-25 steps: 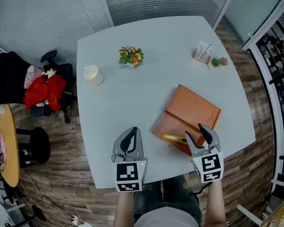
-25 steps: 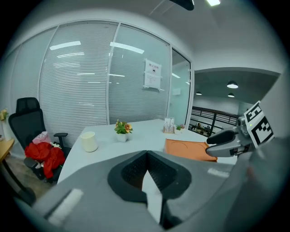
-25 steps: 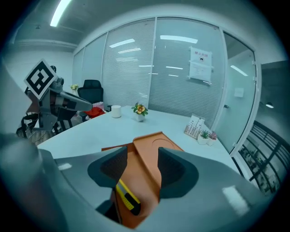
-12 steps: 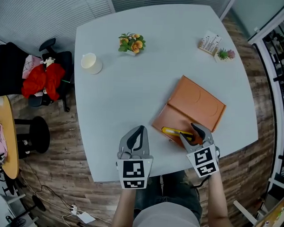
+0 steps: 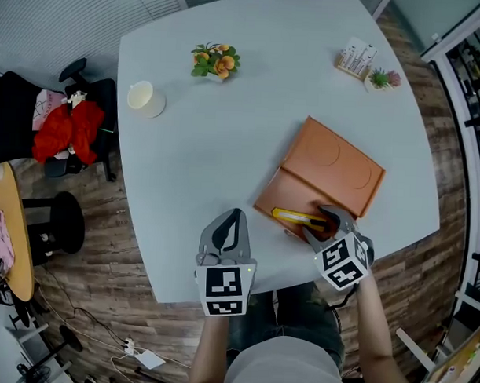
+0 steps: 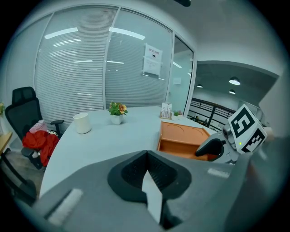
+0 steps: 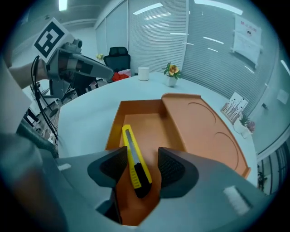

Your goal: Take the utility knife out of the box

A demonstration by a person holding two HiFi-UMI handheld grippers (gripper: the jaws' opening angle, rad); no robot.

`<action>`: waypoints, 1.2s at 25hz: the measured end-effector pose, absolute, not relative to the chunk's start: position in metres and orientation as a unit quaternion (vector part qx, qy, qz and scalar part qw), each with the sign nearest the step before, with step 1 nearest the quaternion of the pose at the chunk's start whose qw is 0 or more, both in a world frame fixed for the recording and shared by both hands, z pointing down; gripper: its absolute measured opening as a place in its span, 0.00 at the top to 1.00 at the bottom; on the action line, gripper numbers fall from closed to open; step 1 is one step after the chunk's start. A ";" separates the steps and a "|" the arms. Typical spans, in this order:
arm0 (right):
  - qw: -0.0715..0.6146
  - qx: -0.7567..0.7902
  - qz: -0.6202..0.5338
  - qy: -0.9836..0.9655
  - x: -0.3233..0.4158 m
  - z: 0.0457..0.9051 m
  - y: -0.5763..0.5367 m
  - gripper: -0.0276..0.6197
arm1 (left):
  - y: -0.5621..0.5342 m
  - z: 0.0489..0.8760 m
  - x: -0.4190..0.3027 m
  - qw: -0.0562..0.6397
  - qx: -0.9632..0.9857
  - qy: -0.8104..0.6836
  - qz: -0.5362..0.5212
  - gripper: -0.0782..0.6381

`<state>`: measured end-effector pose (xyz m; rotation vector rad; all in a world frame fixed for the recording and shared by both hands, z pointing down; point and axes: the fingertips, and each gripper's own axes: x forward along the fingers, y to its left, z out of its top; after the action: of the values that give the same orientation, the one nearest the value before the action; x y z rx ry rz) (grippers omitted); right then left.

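Surface [image 5: 226,147] of pale grey carries the orange box [image 5: 335,163], open with its lid laid back, so the way in is made. By the near edge, well apart from the box, the left gripper [image 5: 228,229] hovers, its fingers together on nothing. Over the tray hangs the right gripper [image 5: 321,226], fingers apart, one on each side of the yellow utility knife [image 5: 298,219]. The knife lies flat on the tray floor, not gripped by the look of it. Closing on it and lifting it out are left.
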<state>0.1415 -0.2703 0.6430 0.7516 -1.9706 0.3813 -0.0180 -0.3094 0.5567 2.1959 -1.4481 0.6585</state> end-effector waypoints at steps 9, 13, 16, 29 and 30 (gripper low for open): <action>0.542 0.256 0.156 -0.785 0.142 0.663 -0.259 0.59 | -0.310 0.568 -0.013 0.223 0.790 -0.516 0.245 0.89; 0.569 0.237 0.157 -0.772 0.143 0.672 -0.256 0.59 | -0.309 0.572 -0.013 0.226 0.789 -0.515 0.247 0.89; 0.582 0.229 0.154 -0.765 0.143 0.677 -0.255 0.59 | -0.309 0.574 -0.014 0.228 0.788 -0.516 0.248 0.89; 0.592 0.200 0.153 -0.765 0.140 0.684 -0.251 0.69 | -0.306 0.580 -0.025 0.232 0.779 -0.526 0.250 0.89; 0.592 0.200 0.153 -0.766 0.139 0.684 -0.250 0.70 | -0.306 0.579 -0.026 0.231 0.778 -0.528 0.249 0.89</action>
<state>0.1393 -0.2505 0.6844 0.4646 -1.7815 0.3560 -0.0260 -0.3064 0.5791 2.1398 -1.4504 0.6858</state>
